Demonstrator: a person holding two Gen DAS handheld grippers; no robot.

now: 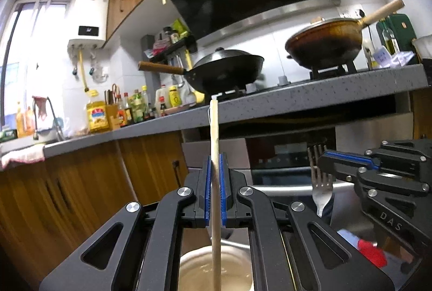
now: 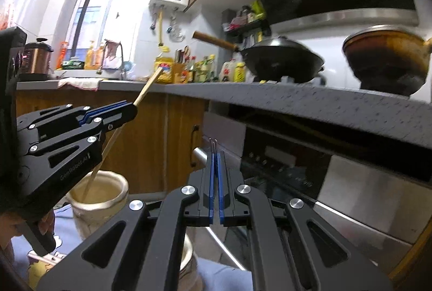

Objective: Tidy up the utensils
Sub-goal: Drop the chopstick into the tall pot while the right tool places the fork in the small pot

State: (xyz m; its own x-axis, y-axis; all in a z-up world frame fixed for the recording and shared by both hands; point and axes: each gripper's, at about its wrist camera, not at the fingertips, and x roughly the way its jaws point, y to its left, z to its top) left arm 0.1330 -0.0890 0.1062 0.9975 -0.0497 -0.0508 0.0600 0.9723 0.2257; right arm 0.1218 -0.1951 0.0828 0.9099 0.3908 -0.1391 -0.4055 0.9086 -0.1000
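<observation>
Holding one chopstick (image 1: 215,183), one fork (image 1: 321,188), two jars (image 2: 101,196)

The chopstick's (image 1: 215,183) lower end and the fork's (image 1: 321,191) handle are cut off or hidden.

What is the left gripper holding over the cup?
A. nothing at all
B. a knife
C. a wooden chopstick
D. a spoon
C: the left gripper is shut on a thin wooden chopstick, whose lower end dips into the cream-coloured cup below; the fork is in the right gripper instead.
</observation>
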